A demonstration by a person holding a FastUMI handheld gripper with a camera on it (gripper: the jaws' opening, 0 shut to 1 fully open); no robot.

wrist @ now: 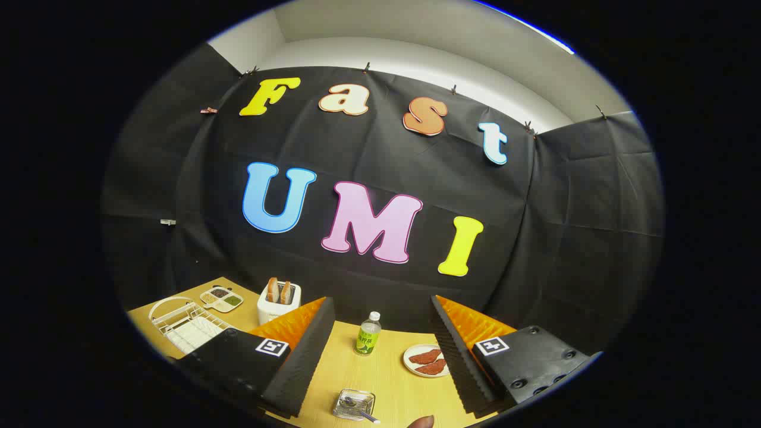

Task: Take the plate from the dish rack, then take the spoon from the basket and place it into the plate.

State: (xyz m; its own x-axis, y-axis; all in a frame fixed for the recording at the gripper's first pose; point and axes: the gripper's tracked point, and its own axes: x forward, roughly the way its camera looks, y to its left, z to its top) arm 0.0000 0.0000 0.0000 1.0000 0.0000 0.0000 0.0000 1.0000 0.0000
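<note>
Dish rack [189, 326]: white wire frame with an arched handle, standing on the wooden table left of the gripper's left finger; white ribbed contents inside, a plate not clearly distinguishable.
Basket [354, 404]: small clear container, low on the table between the two fingers.
Spoon [358, 408]: metallic, lying in the basket, handle projecting over its near-right rim.

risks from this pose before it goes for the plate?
1. The gripper is open and holds nothing, well short of the dish rack, which sits off beside one finger; reaching across could clip the toaster next to it.
2. The bottle stands upright just ahead of the fingers, easy to tip.
3. The spoon lies in a small basket between the fingers, and its handle juts out; a low pass could drag it.
</note>
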